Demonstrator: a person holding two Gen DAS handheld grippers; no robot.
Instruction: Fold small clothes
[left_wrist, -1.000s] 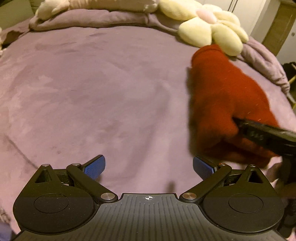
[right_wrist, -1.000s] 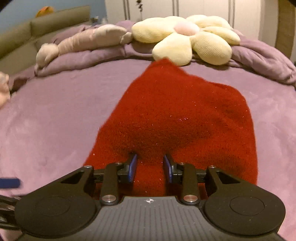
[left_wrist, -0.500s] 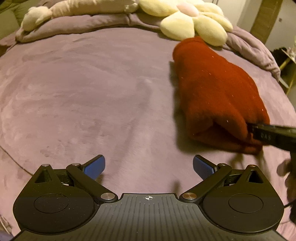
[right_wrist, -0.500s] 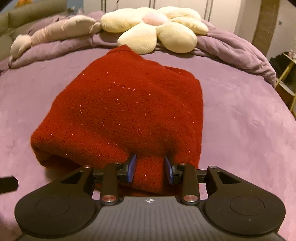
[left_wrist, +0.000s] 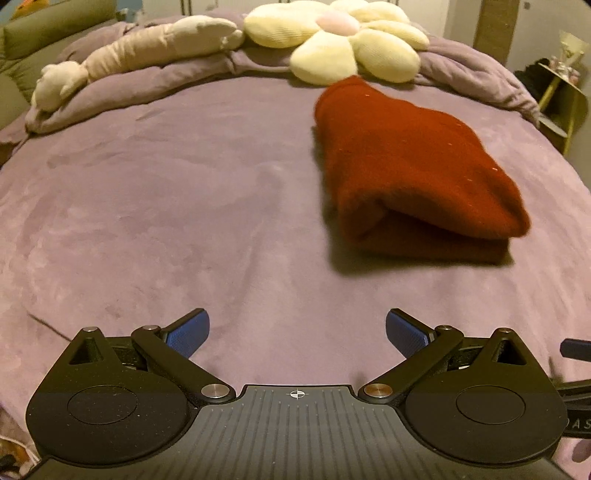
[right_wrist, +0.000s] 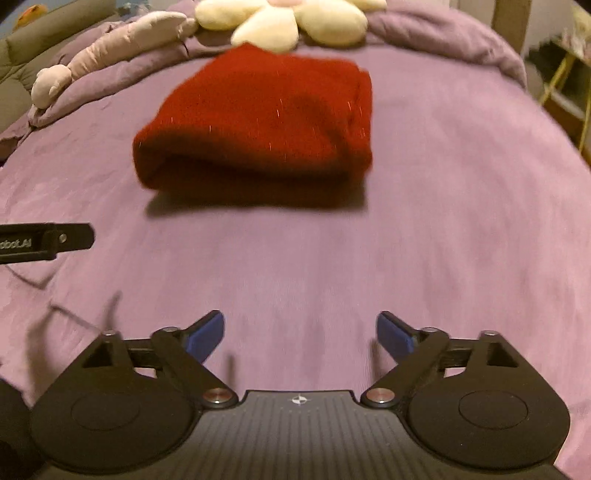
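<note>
A red knit garment (left_wrist: 410, 166) lies folded in a thick bundle on the purple bed cover, with its open folded edge toward me. It also shows in the right wrist view (right_wrist: 258, 122), ahead and a little left. My left gripper (left_wrist: 297, 328) is open and empty, low over the cover, below and left of the garment. My right gripper (right_wrist: 300, 328) is open and empty, well back from the garment. A part of the left gripper shows at the left edge of the right wrist view (right_wrist: 44, 242).
A cream flower-shaped cushion (left_wrist: 340, 40) and a long pale plush toy (left_wrist: 140, 51) lie on the bunched purple blanket (left_wrist: 476, 70) behind the garment. A side table (left_wrist: 561, 96) stands off the bed's right. A green sofa (left_wrist: 44, 33) is at the far left.
My right gripper has let go of the red garment, opened wide and pulled back. The garment now lies folded on the bed. My left gripper has drawn back and turned toward it.
</note>
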